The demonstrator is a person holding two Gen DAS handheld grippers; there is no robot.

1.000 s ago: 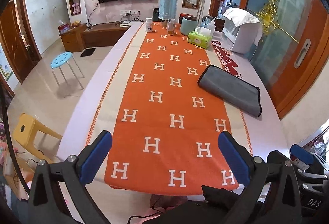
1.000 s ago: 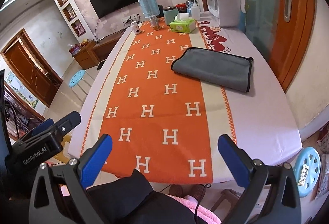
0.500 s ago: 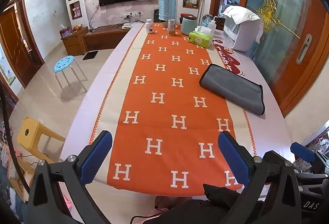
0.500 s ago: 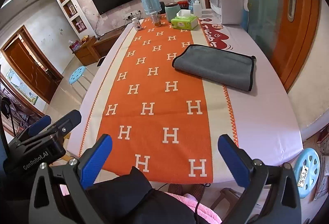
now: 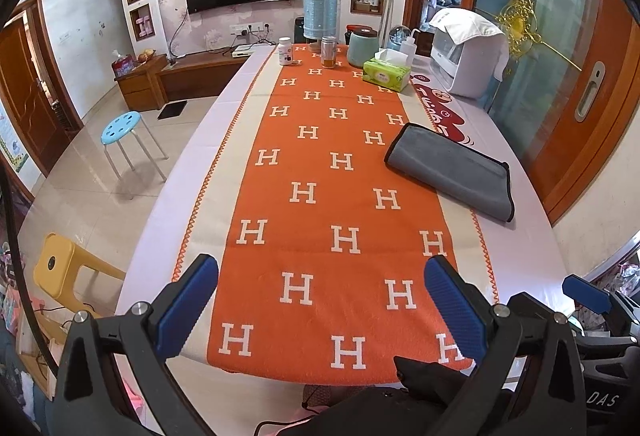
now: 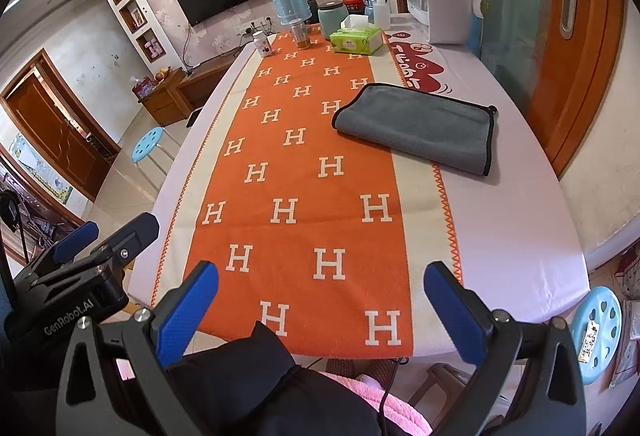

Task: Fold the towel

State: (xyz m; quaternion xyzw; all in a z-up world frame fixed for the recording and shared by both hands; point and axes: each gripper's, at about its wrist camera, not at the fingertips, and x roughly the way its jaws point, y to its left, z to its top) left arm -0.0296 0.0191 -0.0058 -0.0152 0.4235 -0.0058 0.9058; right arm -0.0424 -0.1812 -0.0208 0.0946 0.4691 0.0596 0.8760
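While both sets of jaws stand apart and empty at the near worktop edge, left gripper (image 5: 320, 300) and right gripper (image 6: 320, 300) should each approach one corner. One orange runner (image 6: 304, 204) lies just ahead; one grey towel (image 6: 416, 128), already doubled, lies well beyond, ahead-right; one tissue box (image 6: 356, 41) farthest.

The left gripper (image 5: 322, 294) hung wide open over the orange runner (image 5: 320, 220); the folded grey towel (image 5: 450, 170) lay well ahead, to its right.
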